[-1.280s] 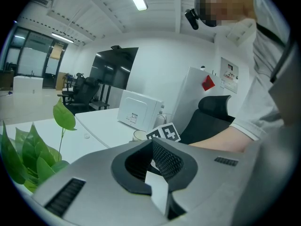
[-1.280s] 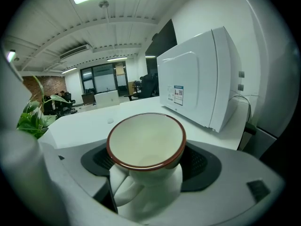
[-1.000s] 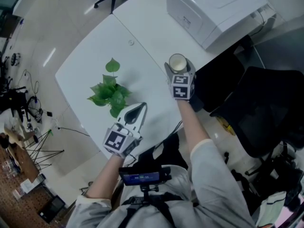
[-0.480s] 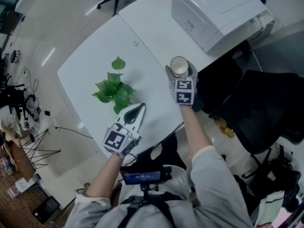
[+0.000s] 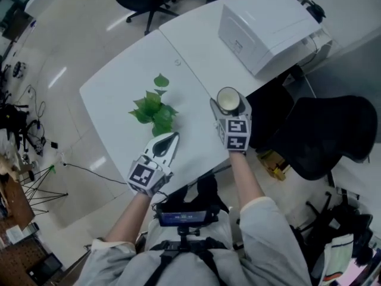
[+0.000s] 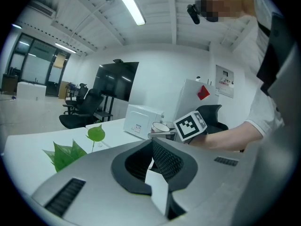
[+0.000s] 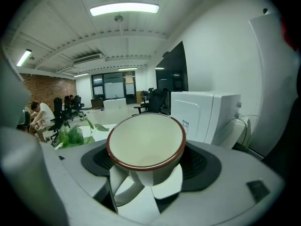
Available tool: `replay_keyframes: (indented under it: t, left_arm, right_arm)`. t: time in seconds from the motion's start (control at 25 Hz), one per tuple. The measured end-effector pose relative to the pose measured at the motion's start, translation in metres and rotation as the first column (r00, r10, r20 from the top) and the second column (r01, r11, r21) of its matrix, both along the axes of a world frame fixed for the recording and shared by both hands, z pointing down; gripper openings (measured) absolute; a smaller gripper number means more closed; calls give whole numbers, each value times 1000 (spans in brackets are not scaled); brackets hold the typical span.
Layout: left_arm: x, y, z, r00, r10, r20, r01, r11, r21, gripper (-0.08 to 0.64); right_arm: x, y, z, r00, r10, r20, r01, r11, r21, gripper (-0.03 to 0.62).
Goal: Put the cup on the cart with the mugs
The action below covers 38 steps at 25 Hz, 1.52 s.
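Holding the cup (image 5: 228, 99) is the right hand-held gripper (image 5: 228, 104), just right of centre in the head view. Its jaws stand wide and are closed against the cup's sides. The cup sits directly ahead of that gripper's marker cube, above the near edge of the white table (image 5: 119, 100). Its mouth faces up in the head view. In the right gripper view the cup (image 7: 146, 142) tips back toward the camera, so its axis runs near upright with a lean toward the hand. A pale loop at the lower left of the cup looks like its handle, lying between the pads of the right hand-held gripper (image 7: 146, 175).

The left hand-held gripper (image 5: 168, 140) is at the lower left of centre, well apart from the cup. Its jaws are together with nothing between them, as the left gripper view shows (image 6: 153, 147). The right hand is therefore the one placed to carry.

No cart and no mugs appear in any view, so which way the cup must travel cannot be read here.

The cup looks like glazed ceramic, cream inside with a thin red-brown rim, round and tapering to its base. The pads carry a dark fine mesh, and the gripper shells are smooth pale plastic. A leafy green plant (image 5: 153, 107) lies on the table between the two grippers' tips, and a boxy white printer (image 5: 268, 22) sits at the upper right.
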<state>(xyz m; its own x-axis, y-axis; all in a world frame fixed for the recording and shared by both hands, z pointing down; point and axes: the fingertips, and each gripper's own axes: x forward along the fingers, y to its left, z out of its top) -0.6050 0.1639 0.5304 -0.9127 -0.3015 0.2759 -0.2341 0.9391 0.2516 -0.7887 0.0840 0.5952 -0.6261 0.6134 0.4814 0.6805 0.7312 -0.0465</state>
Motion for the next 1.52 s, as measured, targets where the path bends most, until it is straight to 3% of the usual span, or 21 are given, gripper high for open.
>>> replay_keyframes:
  t: [0.28, 0.64, 0.8, 1.04, 1.2, 1.36, 1.44, 1.52]
  left_arm:
    - [35, 2, -31, 999, 20, 48, -21, 1000, 6, 2]
    - [70, 7, -49, 995, 26, 96, -26, 1000, 0, 2]
    - [79, 7, -59, 993, 48, 110, -48, 999, 0, 2]
    - [83, -7, -66, 976, 163, 147, -162, 987, -18, 2]
    - [81, -42, -59, 945, 300, 129, -298, 954, -34, 2]
    - [90, -95, -46, 893, 430, 128, -431, 902, -22, 2]
    - [94, -129, -43, 856, 502, 122, -504, 864, -18, 2]
    - [101, -167, -43, 801, 586, 123, -589, 808, -20, 2]
  right_arm:
    - [62, -11, -50, 999, -35, 8, 35, 999, -14, 408]
    - [121, -22, -71, 998, -60, 15, 60, 998, 2, 408]
    - [133, -31, -79, 999, -27, 27, 27, 1000, 0, 408]
    - [158, -55, -97, 997, 59, 52, -59, 998, -7, 408]
    - [181, -90, -101, 985, 167, 44, -167, 986, -11, 408]
    - [215, -143, -98, 957, 289, 31, -289, 957, -12, 408]
    - [232, -175, -97, 935, 354, 33, -354, 935, -5, 408]
    - [253, -214, -96, 901, 431, 40, -432, 902, 4, 408]
